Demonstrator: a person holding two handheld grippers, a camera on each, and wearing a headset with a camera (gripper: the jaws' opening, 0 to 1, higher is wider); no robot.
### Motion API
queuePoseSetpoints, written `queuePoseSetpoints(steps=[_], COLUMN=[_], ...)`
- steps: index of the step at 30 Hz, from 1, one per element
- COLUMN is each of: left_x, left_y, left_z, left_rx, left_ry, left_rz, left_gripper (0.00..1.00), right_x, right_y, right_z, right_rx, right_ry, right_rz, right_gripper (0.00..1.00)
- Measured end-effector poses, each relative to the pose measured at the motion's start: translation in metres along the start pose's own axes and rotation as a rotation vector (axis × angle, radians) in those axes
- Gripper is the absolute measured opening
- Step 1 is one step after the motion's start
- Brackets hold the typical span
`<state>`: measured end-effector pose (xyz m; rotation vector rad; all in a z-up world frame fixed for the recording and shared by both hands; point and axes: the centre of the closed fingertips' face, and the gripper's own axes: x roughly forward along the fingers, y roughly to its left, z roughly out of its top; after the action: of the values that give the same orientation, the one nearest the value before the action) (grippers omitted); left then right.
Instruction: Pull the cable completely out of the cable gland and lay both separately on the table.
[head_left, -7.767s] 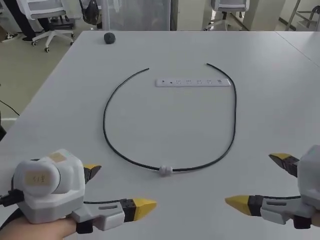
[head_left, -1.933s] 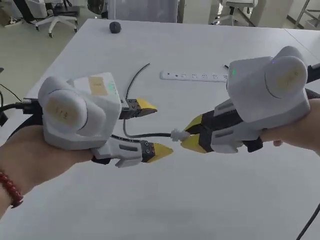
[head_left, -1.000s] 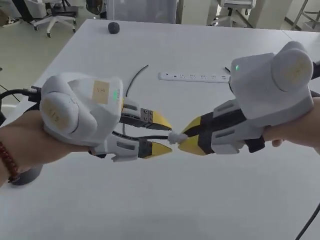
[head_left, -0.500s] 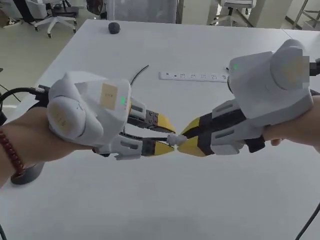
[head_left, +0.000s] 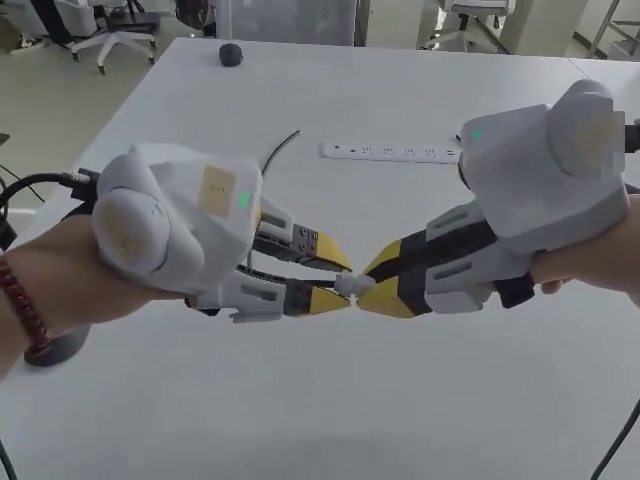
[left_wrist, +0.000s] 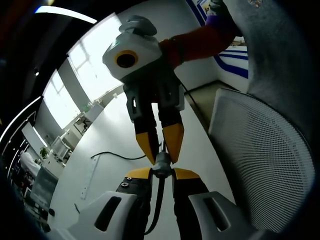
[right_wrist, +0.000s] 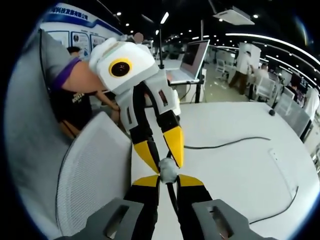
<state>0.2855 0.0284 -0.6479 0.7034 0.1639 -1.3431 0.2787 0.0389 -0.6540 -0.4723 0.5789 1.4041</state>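
**Gland (head_left: 350, 285) held above the table (head_left: 400, 400), between two grippers meeting tip to tip.**
The right gripper (head_left: 370, 287) is clenched on the small, hard, light gland. The left gripper (head_left: 343, 283) flanks the cable (head_left: 278, 150) just beside it; whether it has bitten cannot be told. The thin, limp cable is probably held by seal friction, so it is best gripped close to the gland and drawn straight.

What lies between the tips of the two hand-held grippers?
The white cable gland, on the black cable, sits between the left hand-held gripper and the right hand-held gripper, as the head view shows.
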Motion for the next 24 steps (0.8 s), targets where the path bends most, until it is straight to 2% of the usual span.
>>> queuePoseSetpoints(steps=[1,3,4,7,14,17,23,24], left_x=[-0.001,-0.003,-0.004,-0.004,-0.004,-0.005,-0.005,-0.005], left_y=[0.001,0.002,0.002,0.002,0.003,0.007,0.009,0.008], left_z=[0.001,0.003,0.005,0.006,0.008,0.010,0.010,0.011], left_rx=[-0.057,-0.059,-0.104,-0.088,-0.118,-0.135,-0.143,-0.166], left_ry=[-0.007,-0.023,-0.026,-0.017,-0.017,-0.029,-0.029,-0.032], left_rz=[0.011,0.015,0.017,0.028,0.049,0.063,0.062,0.051], left_gripper=[0.16,0.16,0.16,0.15,0.15,0.15,0.15,0.15], right_x=[-0.001,-0.003,-0.005,-0.005,-0.008,-0.012,-0.013,-0.013], right_y=[-0.001,0.000,0.000,0.000,-0.001,-0.003,-0.005,-0.004], right_z=[0.001,0.004,0.005,0.006,0.007,0.009,0.010,0.010], right_rx=[0.003,0.031,0.030,0.032,0.032,0.044,0.083,0.092], right_ry=[-0.008,-0.040,-0.043,-0.054,-0.072,-0.103,-0.131,-0.135], right_rz=[0.000,0.011,0.013,0.008,-0.008,-0.018,-0.013,-0.004], right_gripper=[0.08,0.08,0.08,0.08,0.08,0.09,0.08,0.09])
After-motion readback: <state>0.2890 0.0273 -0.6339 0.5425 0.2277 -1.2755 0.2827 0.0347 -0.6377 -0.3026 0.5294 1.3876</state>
